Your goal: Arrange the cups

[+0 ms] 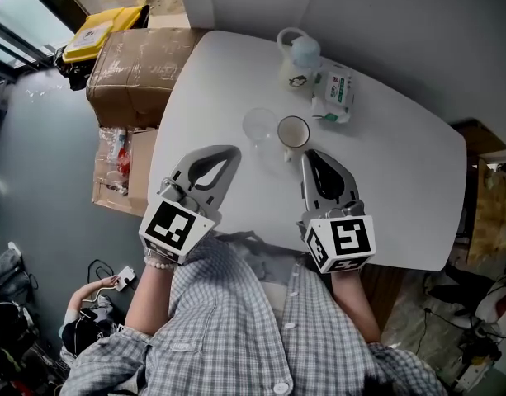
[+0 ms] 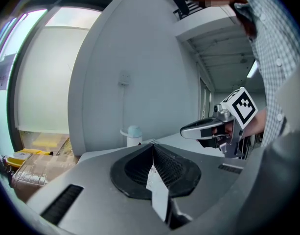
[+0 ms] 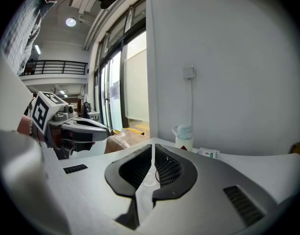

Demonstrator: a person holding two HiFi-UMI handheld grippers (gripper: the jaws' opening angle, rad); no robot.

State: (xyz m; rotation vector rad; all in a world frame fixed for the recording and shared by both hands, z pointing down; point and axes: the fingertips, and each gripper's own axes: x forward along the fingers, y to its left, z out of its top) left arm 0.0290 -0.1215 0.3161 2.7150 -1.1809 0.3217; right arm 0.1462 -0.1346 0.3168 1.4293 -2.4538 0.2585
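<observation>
Two cups stand side by side mid-table in the head view: a clear glass cup (image 1: 259, 126) and, to its right, a cream cup (image 1: 293, 131). My left gripper (image 1: 234, 150) is shut and empty, its tip just short of the glass cup, to that cup's lower left. My right gripper (image 1: 305, 156) is also shut and empty, its tip just below the cream cup. In the left gripper view the jaws (image 2: 152, 144) meet in a line, and the right gripper (image 2: 208, 129) shows beyond them. The right gripper view shows jaws (image 3: 153, 147) closed, with the left gripper (image 3: 81, 126) at left.
A white jug with a pale blue lid (image 1: 300, 60) and a tissue pack (image 1: 333, 96) stand at the table's far side. The round white table (image 1: 401, 180) stands against a wall. A cardboard box (image 1: 137, 73) sits on the floor at its left, and a person (image 1: 92, 308) sits on the floor lower left.
</observation>
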